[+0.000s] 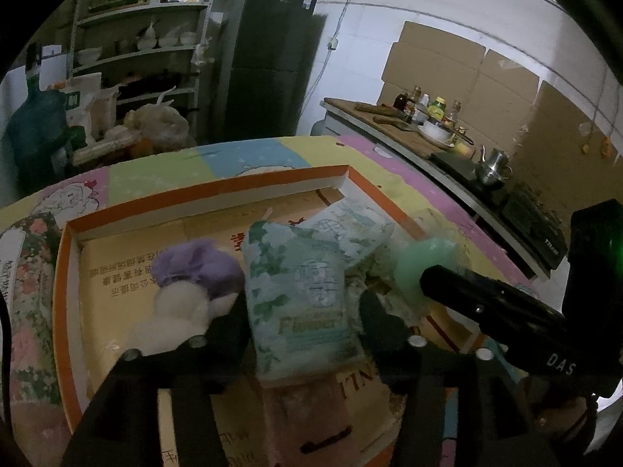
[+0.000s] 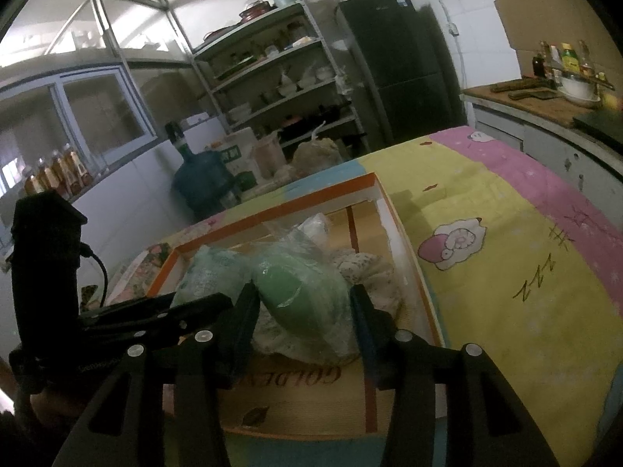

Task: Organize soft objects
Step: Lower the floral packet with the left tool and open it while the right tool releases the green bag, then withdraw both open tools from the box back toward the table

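Note:
A shallow orange-rimmed cardboard box [image 1: 206,190] lies on a pastel cartoon bedsheet [image 2: 506,257]. Inside it, a green floral tissue pack [image 1: 300,284] rests between the fingers of my left gripper [image 1: 303,319], which stand open just clear of its sides. A purple and white plush [image 1: 194,272] lies to its left, and a second pale pack [image 1: 350,225] behind it. My right gripper [image 2: 305,311] is shut on a green soft item in a clear plastic bag [image 2: 296,292], its pads touching both sides. That gripper's tip [image 1: 424,276] meets the green item [image 1: 412,264] in the left wrist view.
A flowered pack [image 1: 31,272] lies outside the box on the left. Crumpled floral cloth [image 2: 362,264] sits in the box by its right wall. Beyond the bed stand a shelf rack [image 1: 148,46], a dark fridge [image 1: 268,62], a water jug [image 2: 202,179] and a counter with bottles [image 1: 428,116].

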The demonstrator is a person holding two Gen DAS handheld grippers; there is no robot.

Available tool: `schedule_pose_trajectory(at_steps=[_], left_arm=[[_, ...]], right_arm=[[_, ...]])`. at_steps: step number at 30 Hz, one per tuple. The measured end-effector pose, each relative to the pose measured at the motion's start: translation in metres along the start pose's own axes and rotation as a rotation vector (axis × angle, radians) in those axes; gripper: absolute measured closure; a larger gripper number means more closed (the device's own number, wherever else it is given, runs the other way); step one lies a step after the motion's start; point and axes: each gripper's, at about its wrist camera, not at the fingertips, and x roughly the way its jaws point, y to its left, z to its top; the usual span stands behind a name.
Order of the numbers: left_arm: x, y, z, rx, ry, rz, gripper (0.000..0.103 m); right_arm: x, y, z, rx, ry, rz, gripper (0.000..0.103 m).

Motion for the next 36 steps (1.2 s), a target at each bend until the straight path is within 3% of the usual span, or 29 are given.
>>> schedule_pose_trajectory(at_steps=[5, 17, 21, 25, 36], left_arm=[[-0.006, -0.004, 0.000, 0.009, -0.023, 0.002, 0.027], [-0.030, -0.007, 0.000, 0.016, -0.080, 0.007, 0.026], [-0.041, -0.010, -0.001, 0.030, -0.106, 0.015, 0.015], [-0.053, -0.013, -0.002, 0.048, -0.137, 0.039, 0.015], [-0.080, -0.015, -0.010, 0.077, -0.200, 0.069, 0.015]], right_arm=[[-0.006, 0.001, 0.000, 0.001, -0.014, 0.001, 0.048], [-0.024, 0.005, 0.001, 0.004, -0.054, 0.005, 0.046], [-0.032, 0.009, 0.001, 0.002, -0.071, 0.007, 0.045], [-0.041, 0.013, 0.000, 0.003, -0.094, 0.002, 0.034], [-0.060, 0.031, -0.002, -0.006, -0.121, 0.007, 0.033]])
